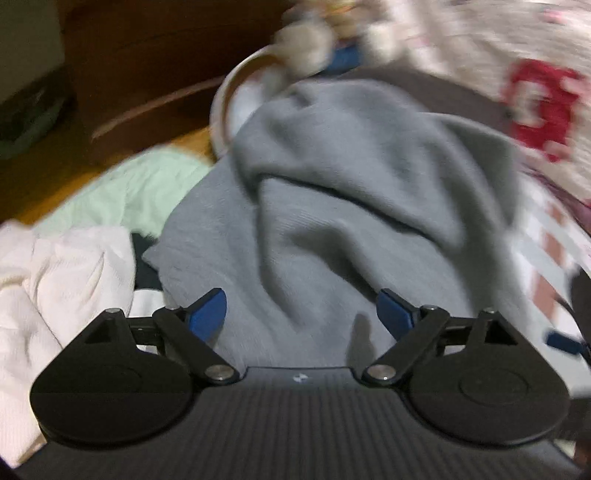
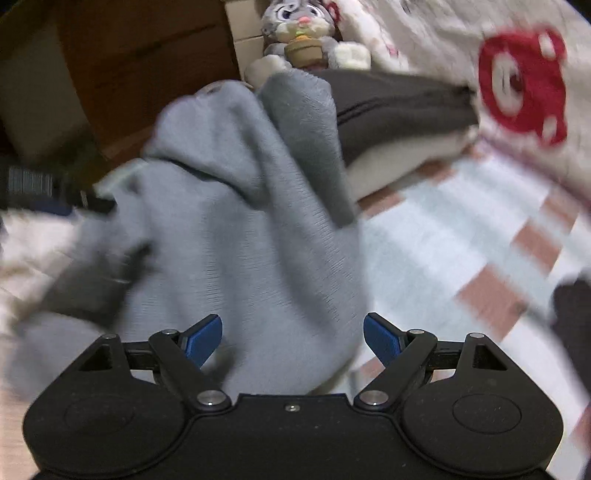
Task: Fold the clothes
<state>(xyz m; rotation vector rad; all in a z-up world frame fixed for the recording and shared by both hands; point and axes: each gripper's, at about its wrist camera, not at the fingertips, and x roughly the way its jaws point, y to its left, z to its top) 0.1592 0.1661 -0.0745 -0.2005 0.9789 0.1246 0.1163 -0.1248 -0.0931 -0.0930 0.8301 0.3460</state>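
Note:
A rumpled grey knit garment (image 1: 332,192) lies in a heap on the bed, filling the middle of the left wrist view. My left gripper (image 1: 301,314) hovers open just over its near edge, blue pads (image 1: 207,314) spread wide with nothing between them. In the right wrist view the same grey garment (image 2: 236,229) bulges up ahead and to the left. My right gripper (image 2: 293,339) is open over the garment's right edge, its fingers empty. Both views are motion-blurred.
White and pale green clothes (image 1: 66,280) lie to the left. A folded dark grey and white stack (image 2: 399,122) sits behind the garment, with a plush rabbit (image 2: 299,33) beyond. A checked bedsheet (image 2: 461,251) and a blanket with a red bear print (image 2: 521,81) spread right.

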